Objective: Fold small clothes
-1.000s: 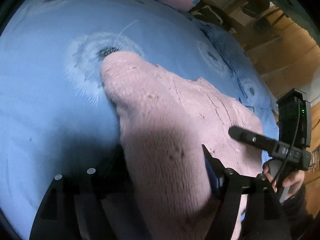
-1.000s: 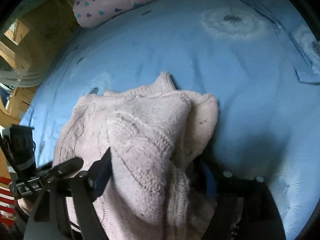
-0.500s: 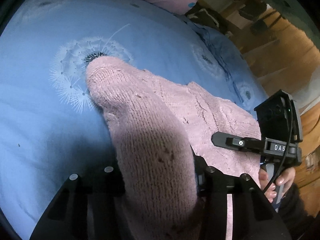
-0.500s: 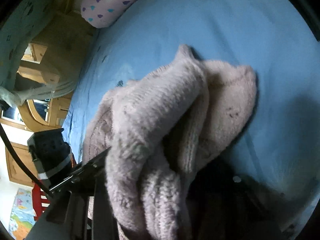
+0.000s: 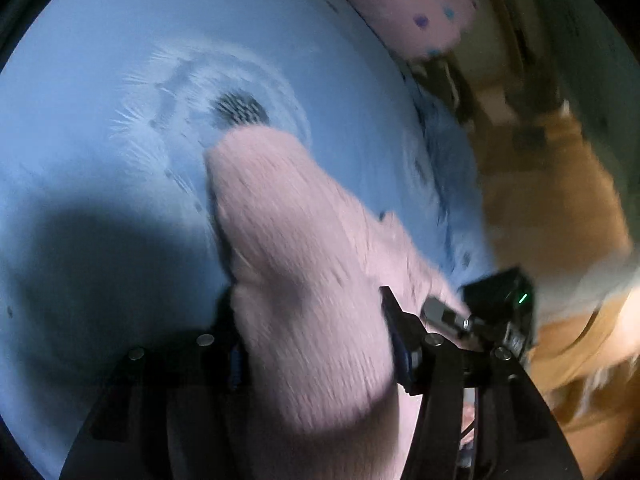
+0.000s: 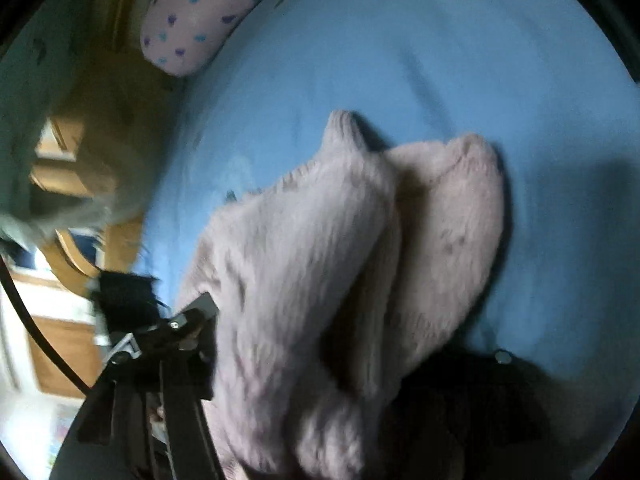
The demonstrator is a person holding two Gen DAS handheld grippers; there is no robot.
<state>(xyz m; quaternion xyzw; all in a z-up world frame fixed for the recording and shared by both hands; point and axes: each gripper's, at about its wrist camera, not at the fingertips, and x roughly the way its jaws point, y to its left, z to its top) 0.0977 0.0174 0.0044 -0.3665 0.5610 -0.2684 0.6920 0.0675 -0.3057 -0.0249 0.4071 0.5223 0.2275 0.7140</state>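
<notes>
A blue bedspread (image 5: 100, 208) fills most of both views, printed with a white dandelion head (image 5: 236, 108) whose dark centre sits near its middle. At the bedspread's far edge lies a pink pillow (image 6: 200, 16) dotted with purple and teal hearts. Beyond that edge, blurred wooden furniture (image 6: 64, 168) stands beside the pillow; its exact form cannot be told.
</notes>
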